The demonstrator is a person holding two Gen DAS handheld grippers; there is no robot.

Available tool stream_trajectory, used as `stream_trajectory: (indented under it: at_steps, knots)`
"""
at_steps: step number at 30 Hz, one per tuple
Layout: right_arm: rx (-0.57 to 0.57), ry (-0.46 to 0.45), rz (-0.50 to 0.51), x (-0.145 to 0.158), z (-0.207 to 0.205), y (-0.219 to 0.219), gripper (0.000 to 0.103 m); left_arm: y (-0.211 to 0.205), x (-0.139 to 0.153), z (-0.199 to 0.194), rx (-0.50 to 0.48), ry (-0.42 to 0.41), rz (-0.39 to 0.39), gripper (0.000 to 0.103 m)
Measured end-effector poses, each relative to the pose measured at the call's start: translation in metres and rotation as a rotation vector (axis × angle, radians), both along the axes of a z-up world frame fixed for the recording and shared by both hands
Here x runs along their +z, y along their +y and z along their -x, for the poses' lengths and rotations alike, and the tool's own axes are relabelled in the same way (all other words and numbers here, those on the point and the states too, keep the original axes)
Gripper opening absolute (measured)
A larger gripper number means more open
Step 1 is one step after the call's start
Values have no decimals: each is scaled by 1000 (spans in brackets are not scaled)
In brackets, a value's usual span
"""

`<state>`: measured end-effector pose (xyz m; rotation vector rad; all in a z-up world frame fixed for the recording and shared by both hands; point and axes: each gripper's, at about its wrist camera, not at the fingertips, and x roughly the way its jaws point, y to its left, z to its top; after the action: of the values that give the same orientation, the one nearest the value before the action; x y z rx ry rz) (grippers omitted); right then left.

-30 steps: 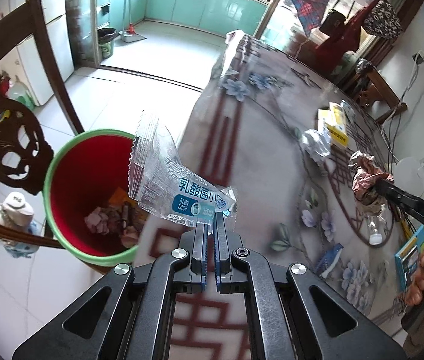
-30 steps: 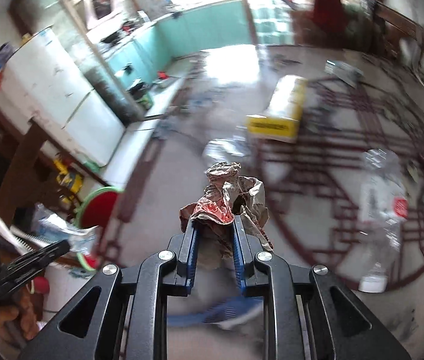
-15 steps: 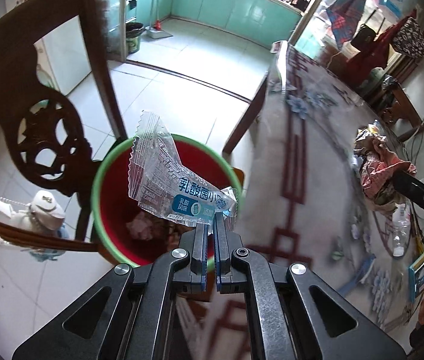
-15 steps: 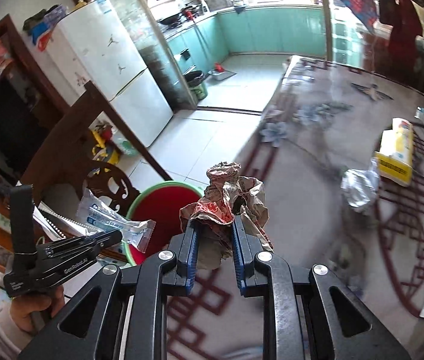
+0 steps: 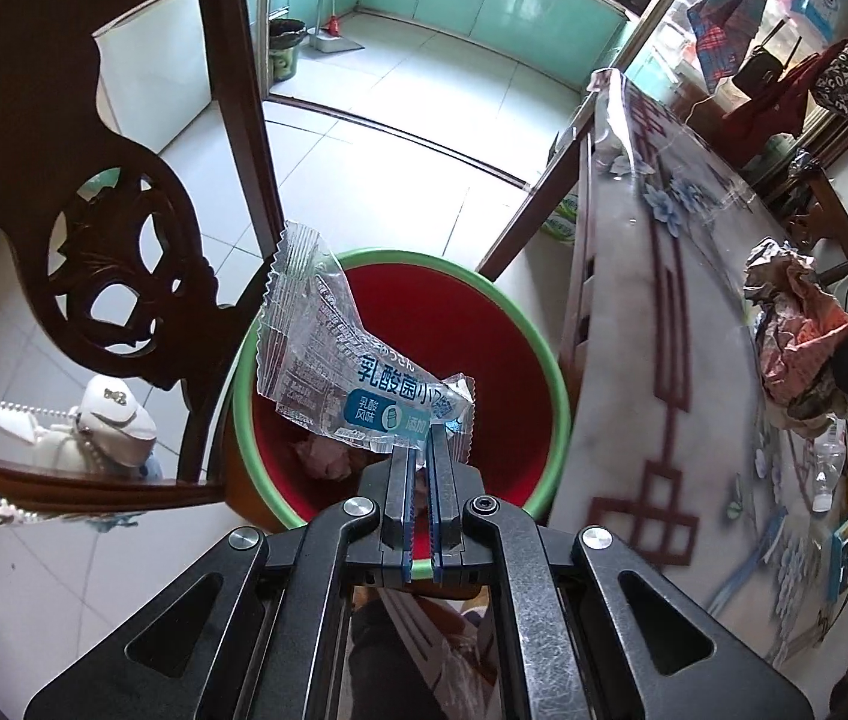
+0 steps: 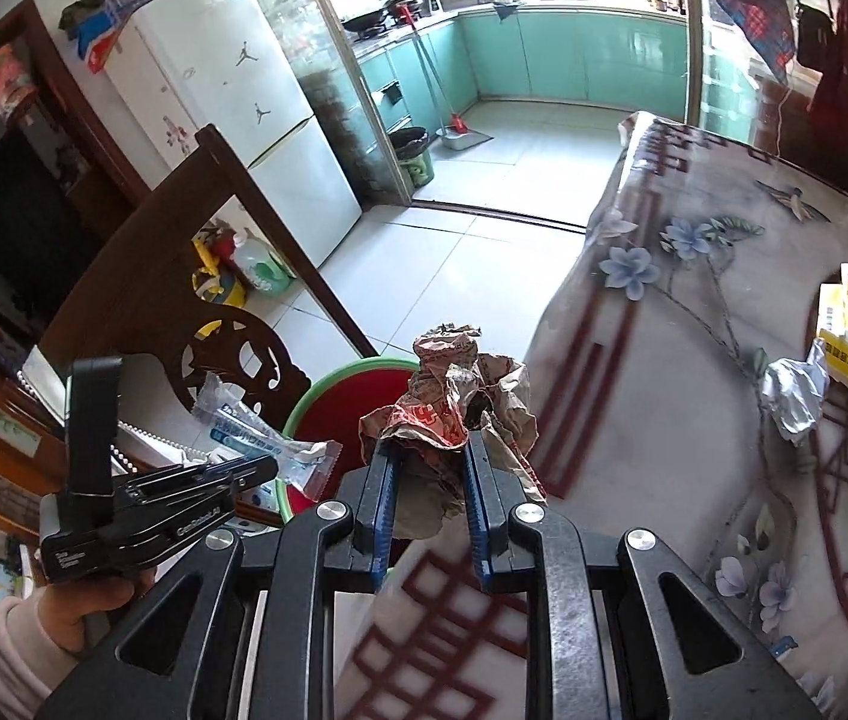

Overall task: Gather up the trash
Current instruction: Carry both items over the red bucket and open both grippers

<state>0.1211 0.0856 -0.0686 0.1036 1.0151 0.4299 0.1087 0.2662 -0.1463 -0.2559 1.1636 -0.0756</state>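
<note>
Clear crinkly film, printed in blue and serrated at its ends, makes up the snack wrapper point(image 5: 340, 378) that is pinched at one corner by the left tongs point(image 5: 418, 450), whose jaws are fully closed on it. It is held directly above the red bin point(image 5: 544, 372) with its green rim, which stands on the floor between the carved wooden chair point(image 5: 124, 276) at nine o'clock and the desk point(image 5: 652, 312) at three o'clock. The crumpled paper wad point(image 6: 460, 408), brown with red print, stiff and irregular, is clamped between narrowly parted jaws of the right tongs point(image 6: 427, 468), and in the right wrist view it is seen over the desk edge, with the bin at its ten o'clock.

Risk is judged to lie mainly with the film: being light and broad, it could flutter past the rim on release or cling to the pads. The wad, if let go now, would probably land on the glossy desk cover rather than in the bin. A silver foil ball point(image 6: 793, 396) and a yellow box point(image 6: 844, 330) are still left on the desk at three o'clock.
</note>
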Motion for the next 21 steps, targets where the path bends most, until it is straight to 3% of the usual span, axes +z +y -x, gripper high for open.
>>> stream_trajectory:
  at_steps: [21]
  knots:
    - [71, 93, 19, -34, -25, 45, 18, 15, -16, -15, -24, 42, 17, 3]
